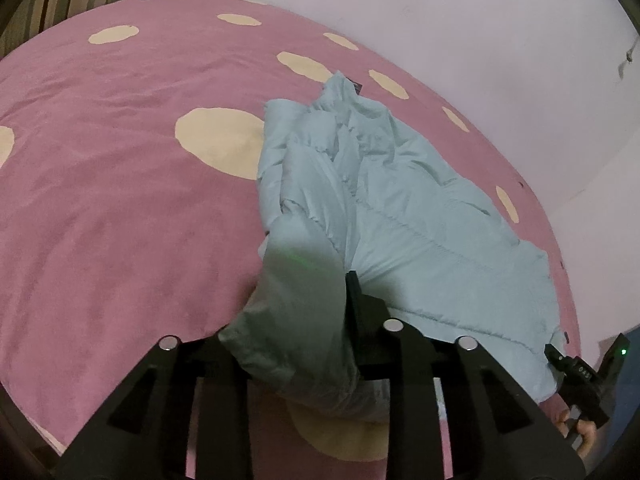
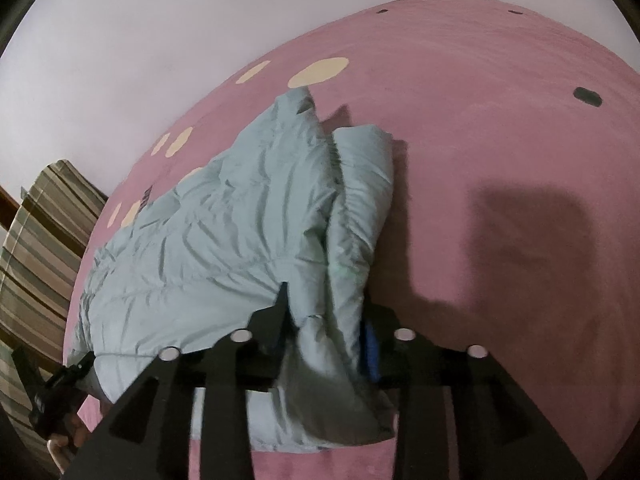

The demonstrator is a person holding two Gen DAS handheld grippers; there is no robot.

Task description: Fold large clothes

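A pale blue puffer jacket [image 1: 400,200] lies on a pink bedspread [image 1: 120,180] with cream spots. My left gripper [image 1: 304,308] is shut on a bunched fold of the jacket near its lower left edge; only its right finger [image 1: 354,292] shows, the other is under the cloth. In the right wrist view the jacket [image 2: 224,220] spreads to the left, and my right gripper [image 2: 324,312] is shut on a thick rolled edge of it. The right gripper also shows at the jacket's lower right corner in the left wrist view [image 1: 576,368].
A white wall [image 1: 440,20] borders the bed on the far side. A striped cushion or headboard [image 2: 36,240] stands at the bed's end. Bare pink bedspread [image 2: 500,160] stretches to the right of the jacket, with a dark shadow on it.
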